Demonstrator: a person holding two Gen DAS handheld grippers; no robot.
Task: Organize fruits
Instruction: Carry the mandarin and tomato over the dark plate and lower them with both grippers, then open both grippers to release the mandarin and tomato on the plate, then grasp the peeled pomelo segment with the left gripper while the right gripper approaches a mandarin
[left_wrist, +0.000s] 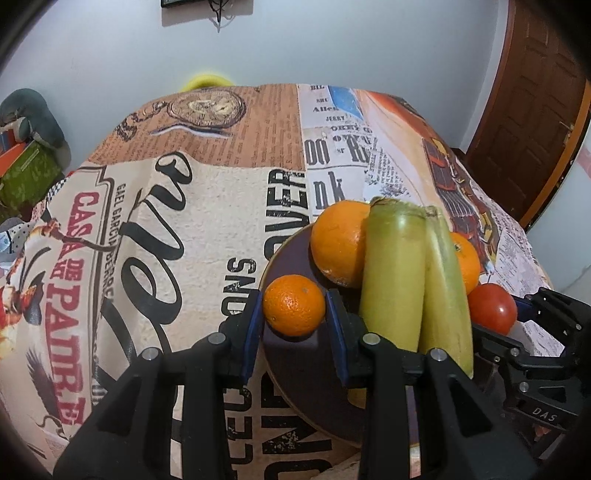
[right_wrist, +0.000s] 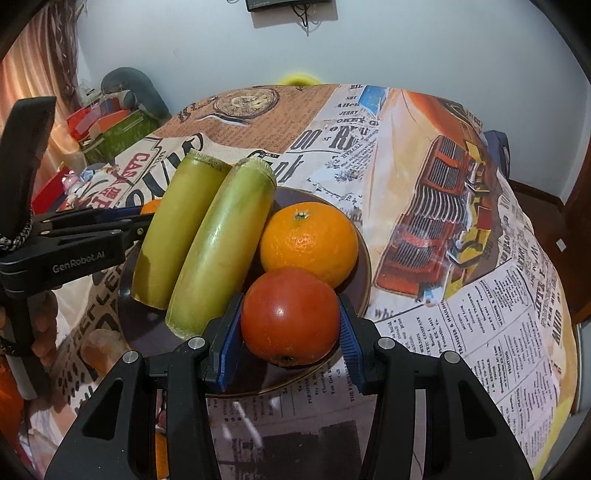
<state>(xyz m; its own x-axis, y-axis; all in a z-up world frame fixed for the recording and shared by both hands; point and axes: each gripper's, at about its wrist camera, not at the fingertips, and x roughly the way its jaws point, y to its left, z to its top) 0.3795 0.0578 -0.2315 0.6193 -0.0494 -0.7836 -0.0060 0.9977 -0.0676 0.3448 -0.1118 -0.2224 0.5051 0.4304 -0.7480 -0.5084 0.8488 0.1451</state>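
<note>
A dark brown plate (left_wrist: 303, 373) (right_wrist: 147, 325) on the table holds two yellow-green cut stalks (left_wrist: 395, 273) (right_wrist: 221, 251), a large orange (left_wrist: 340, 243) and a second orange (left_wrist: 466, 260) (right_wrist: 308, 243). My left gripper (left_wrist: 293, 299) is shut on a small orange (left_wrist: 293, 306) at the plate's left rim; in the right wrist view its fingers (right_wrist: 110, 225) reach in behind the stalks. My right gripper (right_wrist: 290, 301) is shut on a red tomato (right_wrist: 290, 314) (left_wrist: 493, 308) at the plate's near edge, blue pads on both its sides.
A newspaper-print cloth (left_wrist: 166, 221) (right_wrist: 461, 295) covers the table. Boxes and cushions (right_wrist: 110, 122) are piled off the table's left side. A brown door (left_wrist: 535, 129) stands to the right. A hand (right_wrist: 44, 332) grips the left tool's handle.
</note>
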